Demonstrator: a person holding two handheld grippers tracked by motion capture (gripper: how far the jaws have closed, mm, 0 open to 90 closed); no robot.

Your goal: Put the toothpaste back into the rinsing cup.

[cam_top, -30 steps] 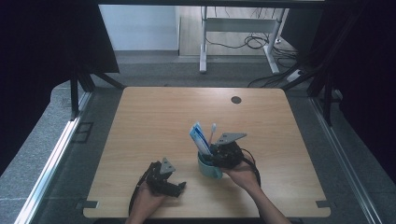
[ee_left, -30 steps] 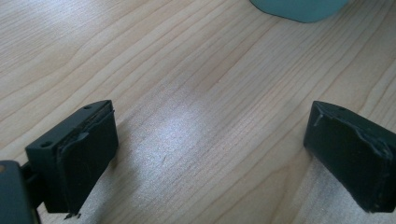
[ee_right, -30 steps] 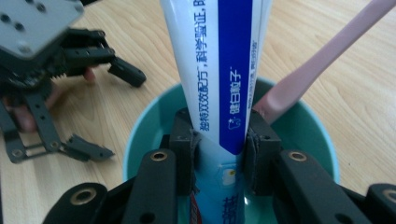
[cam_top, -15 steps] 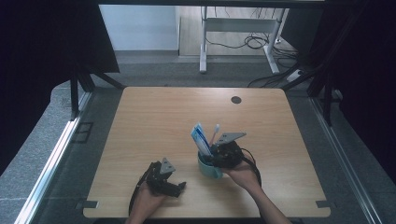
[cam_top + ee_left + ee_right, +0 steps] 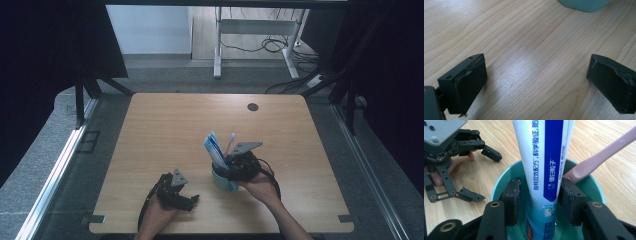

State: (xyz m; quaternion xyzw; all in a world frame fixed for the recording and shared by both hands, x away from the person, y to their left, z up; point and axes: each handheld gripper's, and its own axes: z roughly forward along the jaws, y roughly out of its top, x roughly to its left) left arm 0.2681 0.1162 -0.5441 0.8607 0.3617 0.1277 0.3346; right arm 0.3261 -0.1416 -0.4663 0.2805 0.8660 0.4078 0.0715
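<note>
Nearest the table's front edge in the high view, at about 7 o'clock from the table's middle, the person's left hand rests on the wood with the left gripper lying low and pointing toward 3 o'clock. Its jaws stand spread wide: in the left gripper view the two black pads sit far apart with bare wooden table between them, and the base of the teal cup shows at 1 o'clock, apart from both pads.

Just beyond, at about 5 o'clock from the table's middle, the right hand holds the right gripper over the cup, which stands upright on the table. In the right gripper view that gripper reaches down inside the cup, and its jaws are pinched on a blue-and-white toothpaste tube, one pad against each side. The tube stands nearly upright in the cup, its top leaning toward 11 o'clock in the high view. A pink toothbrush leans in the cup beside the tube, its handle resting just by the right-hand pad and slanting toward 2 o'clock. The left gripper shows at 10 o'clock in this view, open on the wood.

Farther off, near the table's far edge at 1 o'clock, sits a small dark round disc.
</note>
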